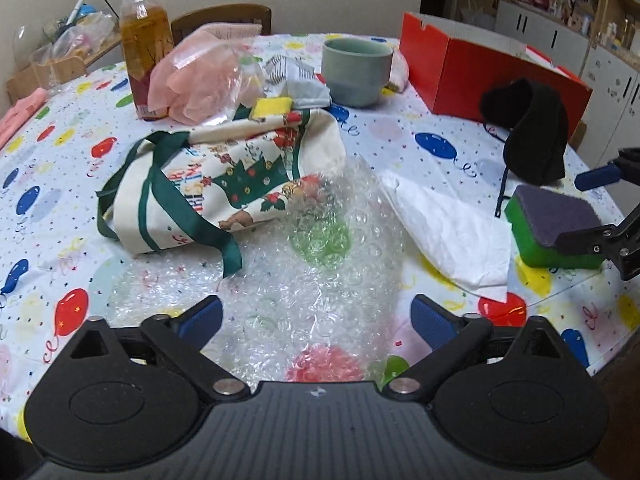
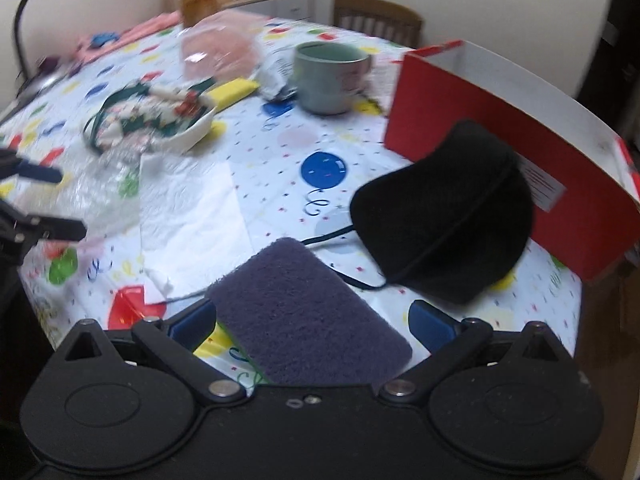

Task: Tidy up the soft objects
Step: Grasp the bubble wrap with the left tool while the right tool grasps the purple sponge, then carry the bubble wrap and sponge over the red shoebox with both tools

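A green sponge with a purple scrub top (image 2: 308, 312) lies on the table between the open fingers of my right gripper (image 2: 316, 322); it also shows in the left wrist view (image 1: 554, 226), with the right gripper (image 1: 588, 208) around it. My left gripper (image 1: 318, 320) is open and empty over a sheet of bubble wrap (image 1: 304, 280). A Christmas tote bag (image 1: 224, 184), a white paper napkin (image 1: 452, 232), a black fabric eye mask (image 2: 444, 212) and a pink plastic bag (image 1: 200, 76) lie on the balloon tablecloth.
A red cardboard box (image 2: 500, 152) stands at the right behind the mask. A grey-green mug (image 1: 356, 72), a bottle of amber liquid (image 1: 146, 44) and a yellow sponge (image 1: 274, 106) stand at the back. A wooden chair (image 2: 378, 20) is beyond the table.
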Demonstrator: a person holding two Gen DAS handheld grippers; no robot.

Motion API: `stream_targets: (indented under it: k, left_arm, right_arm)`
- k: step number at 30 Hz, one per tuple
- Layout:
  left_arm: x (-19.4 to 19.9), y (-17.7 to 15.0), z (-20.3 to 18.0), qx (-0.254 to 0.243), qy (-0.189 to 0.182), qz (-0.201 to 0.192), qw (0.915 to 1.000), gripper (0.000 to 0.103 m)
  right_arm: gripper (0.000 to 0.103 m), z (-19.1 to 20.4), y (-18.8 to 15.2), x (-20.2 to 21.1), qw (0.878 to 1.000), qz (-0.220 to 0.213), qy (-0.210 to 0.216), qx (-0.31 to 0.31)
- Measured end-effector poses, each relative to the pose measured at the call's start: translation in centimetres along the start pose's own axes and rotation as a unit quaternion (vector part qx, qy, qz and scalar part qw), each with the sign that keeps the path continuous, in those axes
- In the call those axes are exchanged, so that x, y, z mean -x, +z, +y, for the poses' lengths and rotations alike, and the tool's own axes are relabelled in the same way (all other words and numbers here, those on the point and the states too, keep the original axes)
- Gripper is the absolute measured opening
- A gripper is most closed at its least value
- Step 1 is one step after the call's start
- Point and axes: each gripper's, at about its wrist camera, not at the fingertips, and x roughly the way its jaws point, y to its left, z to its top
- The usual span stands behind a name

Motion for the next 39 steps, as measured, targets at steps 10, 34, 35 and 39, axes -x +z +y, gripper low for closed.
stream_targets:
  k: [10, 34, 35, 39]
  left_arm:
    - [-0.8, 0.1, 0.3, 0.003, -0.010, 0.012, 0.9999, 0.065]
    - [2.0, 0.9, -0.3, 0.038, -0.046, -0.007, 0.9982, 0.019]
    - [2.4, 1.0, -0.4, 0.040, -0.049, -0.010, 0.9980, 0.019]
    - [4.0, 2.3, -0.6, 0.045, -0.067, -0.029, 0.9963, 0.018]
  right_arm:
    - [0.103, -0.8, 0.5, -1.3, 0.998, 0.020, 0.055, 0.024]
    - [0.093, 0.6, -0.7, 1.8, 0.999, -0.024, 0.008, -0.048]
    - [0.093, 0.6, -0.8, 2.2, 0.998, -0.026, 0.007, -0.055]
    - [0.093, 0.6, -0.6, 3.7, 0.997, -0.024, -0.016, -0.072]
